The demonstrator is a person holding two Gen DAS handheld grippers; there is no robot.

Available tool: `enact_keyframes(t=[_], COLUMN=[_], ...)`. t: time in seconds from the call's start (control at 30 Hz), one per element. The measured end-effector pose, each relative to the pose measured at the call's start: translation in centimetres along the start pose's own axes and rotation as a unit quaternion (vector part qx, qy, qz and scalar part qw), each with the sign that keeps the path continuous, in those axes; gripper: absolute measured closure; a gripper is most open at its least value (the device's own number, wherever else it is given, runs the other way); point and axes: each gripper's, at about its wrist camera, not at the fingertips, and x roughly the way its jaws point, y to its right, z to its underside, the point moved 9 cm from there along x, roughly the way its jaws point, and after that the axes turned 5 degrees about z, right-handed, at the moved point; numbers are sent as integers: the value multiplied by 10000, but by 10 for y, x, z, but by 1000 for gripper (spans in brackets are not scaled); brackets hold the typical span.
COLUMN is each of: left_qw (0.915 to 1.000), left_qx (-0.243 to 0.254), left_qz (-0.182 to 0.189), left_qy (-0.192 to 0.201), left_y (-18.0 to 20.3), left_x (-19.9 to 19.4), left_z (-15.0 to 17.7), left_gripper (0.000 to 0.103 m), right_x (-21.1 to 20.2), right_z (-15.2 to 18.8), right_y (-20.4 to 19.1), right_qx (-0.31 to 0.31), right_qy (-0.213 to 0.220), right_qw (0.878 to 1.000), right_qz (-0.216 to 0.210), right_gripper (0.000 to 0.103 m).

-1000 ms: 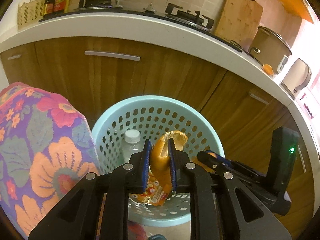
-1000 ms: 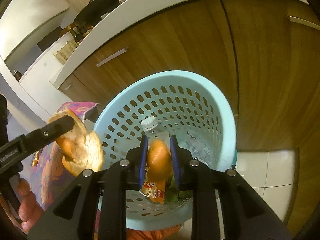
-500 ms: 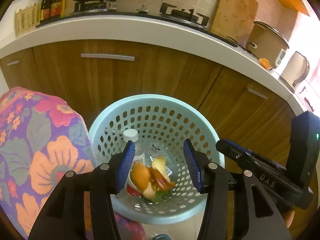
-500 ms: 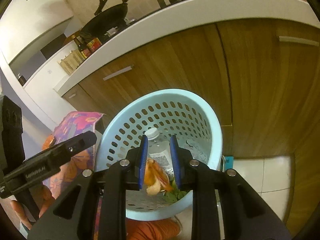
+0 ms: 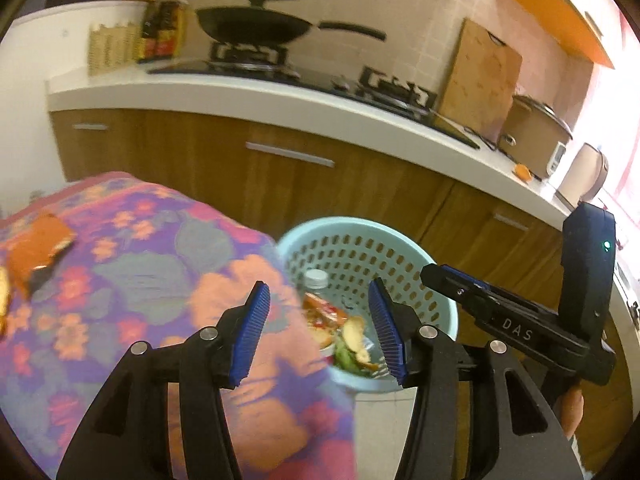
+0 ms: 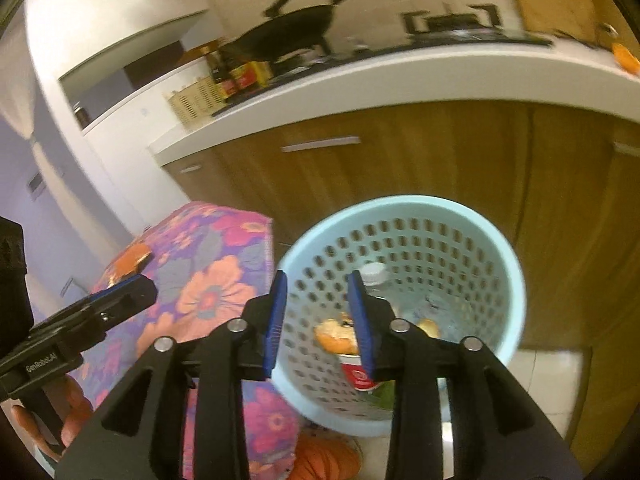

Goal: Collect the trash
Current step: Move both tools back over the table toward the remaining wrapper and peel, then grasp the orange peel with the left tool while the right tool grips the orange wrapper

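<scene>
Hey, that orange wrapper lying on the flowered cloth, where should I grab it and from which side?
Probably take the orange wrapper by its raised right-hand corner, coming down from above and from the basket side. It lies nearly flat on the flowered cloth, and only that torn edge seems to lift clear, so it offers the jaws something thin to pinch. The view is blurred, so confirm the edge up close.

Readable markings:
- "DAS", white letters on the black body of the right tongs (image 5: 516, 322), seen right of the left tongs (image 5: 324, 330).
- "GenRobot.AI", white letters on the black body of the left tongs, seen left of the right tongs.
- Bottle labels on the bench (image 6: 360, 80): blurred, unreadable.
</scene>
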Motion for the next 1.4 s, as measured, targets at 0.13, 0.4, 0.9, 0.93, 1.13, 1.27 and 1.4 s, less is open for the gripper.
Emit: enact_keyframes(t=[0.13, 0.4, 0.9, 0.93, 1.13, 1.27, 1.4], left_qw=[9994, 9926, 9653, 9650, 9649, 9651, 9705], left_qx=[-153, -395, -1542, -1592, -1790, -1763, -1560], left_qz=[-177, -860, -2098, -2076, -1924, -1926, -1824], left_qy=[269, 766, 207, 204, -41, -173, -224], left_y=[-26, -103, -295, -302, -314, -315, -307], left_x=[-34, -110, -132, -128, -108, -101, -96], left_z=[-2, -4, 30, 30, 38, 43, 44], left_gripper=[50, 50, 46, 46, 47, 59, 81], right_x=[2, 9, 103, 113, 167, 194, 210], right_z=[-2, -4, 20, 19, 9, 5, 7], right_y=[-42, -147, -332, -338, -350, -361, -360], right_qx=[-362, -1127, -2918, -2946, -2679, -2710, -2653], right_qy=[-2, 49, -242, -266, -551, -563, -696], right_qw=[9992, 9922, 9529, 9524, 9596, 9596, 9610], right_qz=[-169, -533, -788, -739, -666, -513, -362], right_gripper=[72, 60, 56, 55, 42, 35, 30])
